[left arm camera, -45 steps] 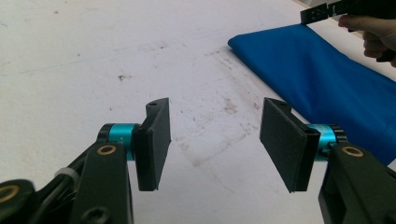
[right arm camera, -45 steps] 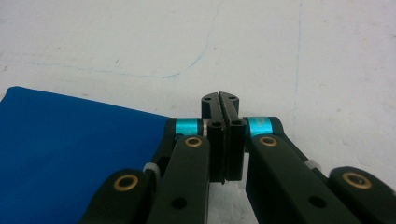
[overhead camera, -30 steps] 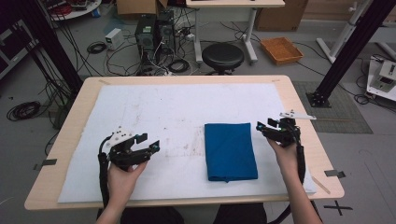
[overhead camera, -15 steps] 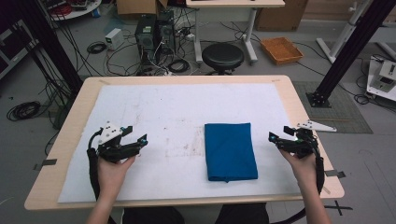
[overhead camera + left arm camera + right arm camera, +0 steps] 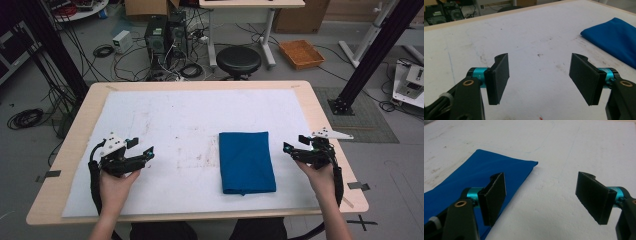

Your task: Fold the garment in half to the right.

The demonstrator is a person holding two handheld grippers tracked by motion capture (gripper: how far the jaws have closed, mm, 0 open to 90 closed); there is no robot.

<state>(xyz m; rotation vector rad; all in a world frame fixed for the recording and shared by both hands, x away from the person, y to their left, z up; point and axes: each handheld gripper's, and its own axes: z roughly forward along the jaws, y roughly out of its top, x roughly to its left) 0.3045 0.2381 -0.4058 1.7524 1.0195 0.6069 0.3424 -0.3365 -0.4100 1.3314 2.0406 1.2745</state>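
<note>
a blue cloth (image 5: pixel 247 162), folded into a neat rectangle, lies flat on the white sheet (image 5: pixel 190 115) that covers the counter (image 5: pixel 320 115), right of the middle and toward the near edge. the left gripper (image 5: pixel 145 153) sits low over the sheet at the near left, well apart from the cloth; its jaws have just been opening and now stand spread wide with nothing between them, bare sheet showing through the gap in the left gripper view. the right gripper (image 5: pixel 290 148) hovers just beside the cloth's right edge, not touching it; its jaws have just been opening too and stand spread, empty. the sheet carries faint smudges near the middle. a round stool (image 5: pixel 238 59) stands beyond the far edge.
</note>
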